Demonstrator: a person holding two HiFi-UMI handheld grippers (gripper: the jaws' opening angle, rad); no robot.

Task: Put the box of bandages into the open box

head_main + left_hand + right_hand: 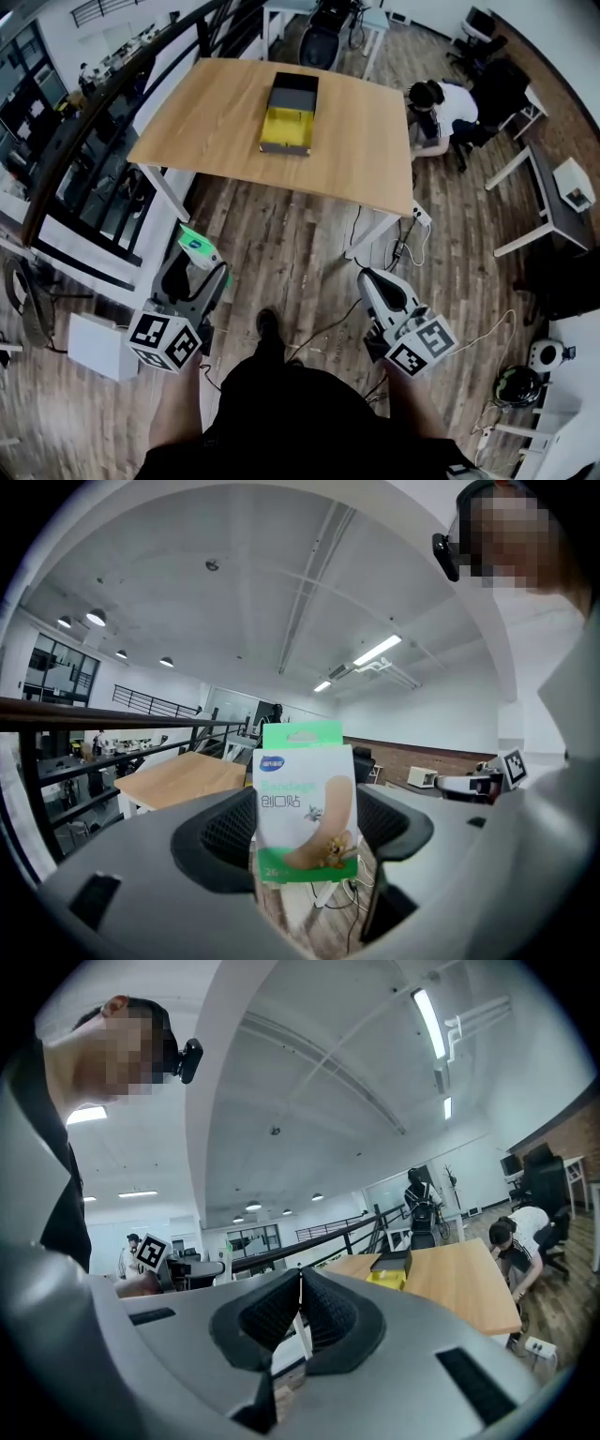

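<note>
My left gripper [302, 832] is shut on a white and green box of bandages [303, 803], held upright between its black pads. In the head view that bandage box [198, 247] sticks out of the left gripper [199, 265], low at the left, over the floor. The open box [290, 114], yellow inside with a dark lid folded back, lies on the wooden table [225, 122] far ahead. My right gripper [298, 1312] is shut with nothing in it; its pads touch. It also hangs over the floor, at the right gripper [372, 284]. The open box [392, 1269] shows small on the table [459, 1283].
A black railing [103, 103] runs along the left. A white box [98, 347] sits on the floor by my left side. Cables and a power strip [420, 217] lie under the table's near right corner. A seated person [450, 108] crouches right of the table, near desks [553, 202].
</note>
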